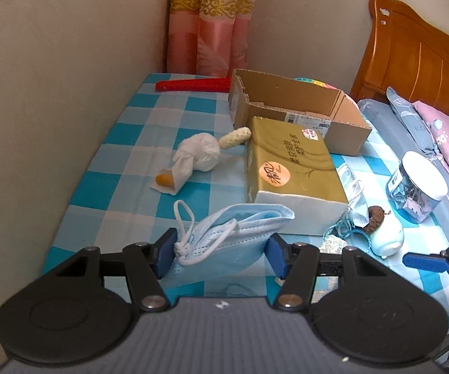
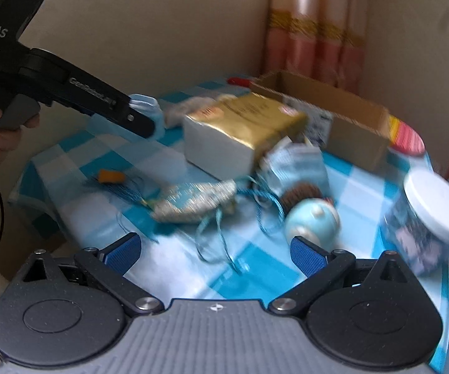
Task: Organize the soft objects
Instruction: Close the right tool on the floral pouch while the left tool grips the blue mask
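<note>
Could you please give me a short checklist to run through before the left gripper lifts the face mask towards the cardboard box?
1. Face mask between the left gripper fingers: ok.
2. Grip closed firmly on it: cannot tell.
3. Cardboard box open on top: ok.
4. Gold tissue pack lies between mask and box, so lift over it: not ok for a straight path.
5. Right gripper open, holding nothing: ok.
6. Right wrist view sharp: not ok, blurred.

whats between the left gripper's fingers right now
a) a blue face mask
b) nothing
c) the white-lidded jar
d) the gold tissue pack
a: in the left wrist view the blue face mask sits bunched between the left gripper fingers, while the gold tissue pack and the jar lie farther off on the checked cloth.
</note>
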